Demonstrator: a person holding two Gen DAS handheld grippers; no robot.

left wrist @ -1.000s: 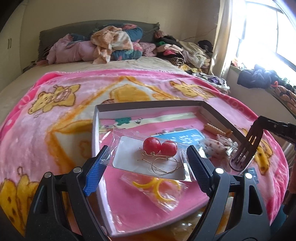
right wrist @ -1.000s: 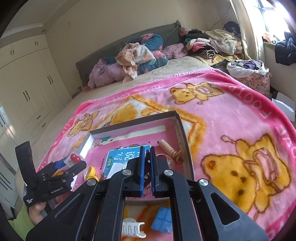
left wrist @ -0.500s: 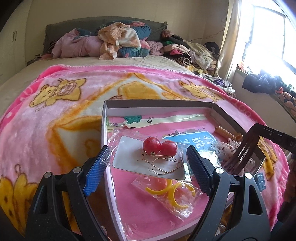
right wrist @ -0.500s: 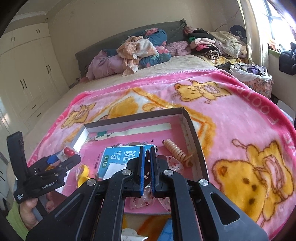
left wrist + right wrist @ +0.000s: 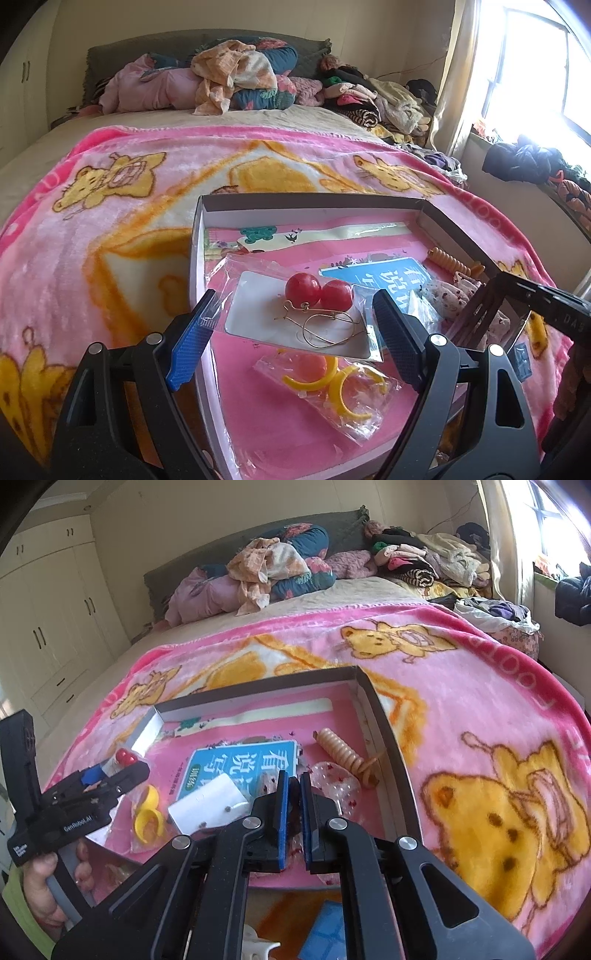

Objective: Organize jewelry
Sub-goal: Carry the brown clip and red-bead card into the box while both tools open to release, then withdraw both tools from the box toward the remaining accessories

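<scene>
Red bead earrings [image 5: 317, 291] in clear bag, inside box [image 5: 314, 205] on bed | left hand-held gripper [image 5: 291, 339] wide open around bag, empty | right hand-held gripper [image 5: 294, 814] nearly closed, apparently on nothing | risk: slick plastic slips, hooks snag.

Pink bear-print blanket [image 5: 129, 206] over the bed, heaped clothes [image 5: 236, 81] at the headboard, cream wardrobe [image 5: 48, 602] beyond.

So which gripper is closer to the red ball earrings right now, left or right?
Left. The left gripper is open with the bag of red ball earrings between its fingers. The right gripper is nearly closed over the speckled bag on the box's other side.
</scene>
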